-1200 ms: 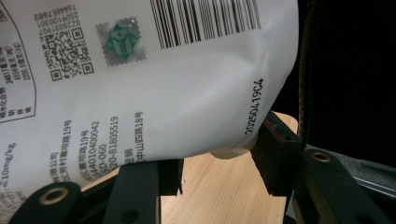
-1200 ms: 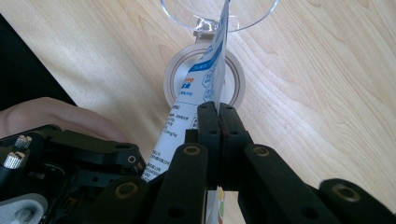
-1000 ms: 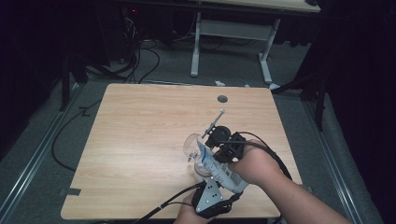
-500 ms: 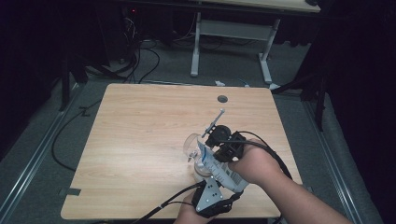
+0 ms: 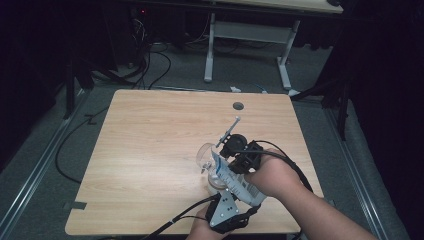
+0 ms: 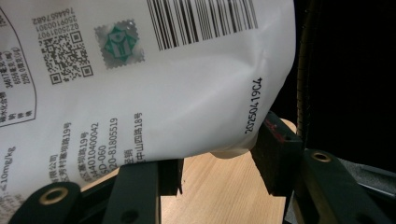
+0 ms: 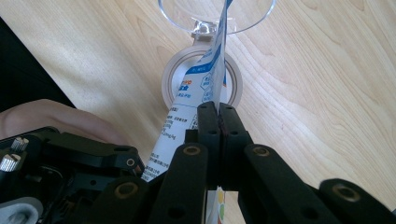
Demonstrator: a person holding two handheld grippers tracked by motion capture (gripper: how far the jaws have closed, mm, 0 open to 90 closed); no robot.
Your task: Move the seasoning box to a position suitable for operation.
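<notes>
High view: wooden table [image 5: 150,150] is carrying the work at its near right corner, with a small dark round hole [image 5: 238,106] near its far edge. A white pouch [image 5: 235,177] with blue print is being held tilted above the tabletop, between both grippers. Left gripper [image 5: 227,212] is sitting at the near edge, gripping the pouch's lower body; in the left gripper view its fingers [image 6: 275,154] are standing partly apart, pressing the bulging white pouch [image 6: 163,79] from both sides, barcode and date print facing the camera. Right gripper [image 5: 235,150] is reaching in from the right, hand behind it; in the right gripper view its fingers [image 7: 208,126] are pinched tight together on the pouch's [image 7: 205,84] thin flat edge. A clear glass bowl [image 5: 206,156] is lying just beyond the pouch's upper end. A ring of tape [image 7: 175,79] is resting on the table directly under the pouch, touching the bowl's [image 7: 252,16] rim side.
</notes>
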